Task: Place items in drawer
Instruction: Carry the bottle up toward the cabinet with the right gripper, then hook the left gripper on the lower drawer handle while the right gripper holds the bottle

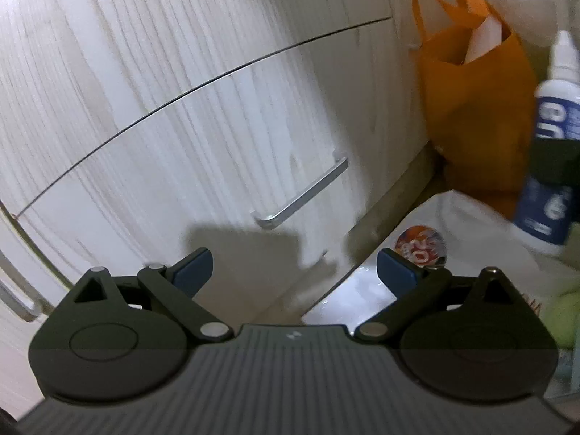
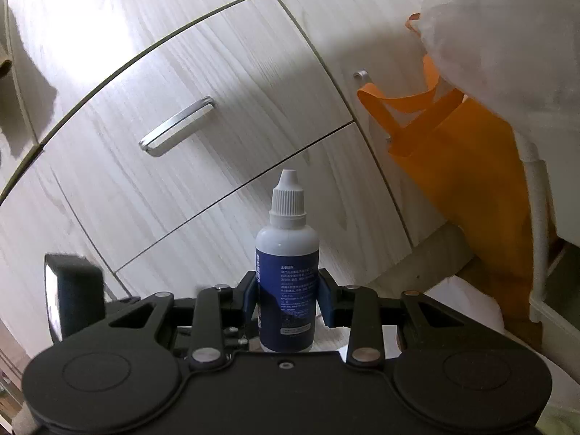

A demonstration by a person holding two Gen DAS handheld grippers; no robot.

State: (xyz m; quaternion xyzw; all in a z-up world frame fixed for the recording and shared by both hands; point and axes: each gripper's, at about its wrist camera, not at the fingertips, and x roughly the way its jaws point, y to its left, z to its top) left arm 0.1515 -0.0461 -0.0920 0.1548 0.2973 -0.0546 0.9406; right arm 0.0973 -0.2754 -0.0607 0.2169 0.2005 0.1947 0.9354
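Note:
My right gripper (image 2: 288, 299) is shut on a white dropper bottle (image 2: 286, 264) with a dark blue label and a white ribbed cap, held upright in front of closed pale wood drawers. The bottle also shows at the right edge of the left wrist view (image 1: 552, 145). My left gripper (image 1: 293, 270) is open and empty, its blue pads spread wide, a short way in front of a closed drawer front with a silver bar handle (image 1: 302, 195). Another closed drawer with a silver handle (image 2: 177, 127) shows in the right wrist view.
An orange fabric bag (image 1: 475, 108) hangs on a hook at the cabinet's right side; it also shows in the right wrist view (image 2: 467, 166). A white plastic bag (image 2: 507, 36) hangs above it. A white package with a round sticker (image 1: 420, 244) lies below. A green ball (image 1: 562, 317) sits at the right.

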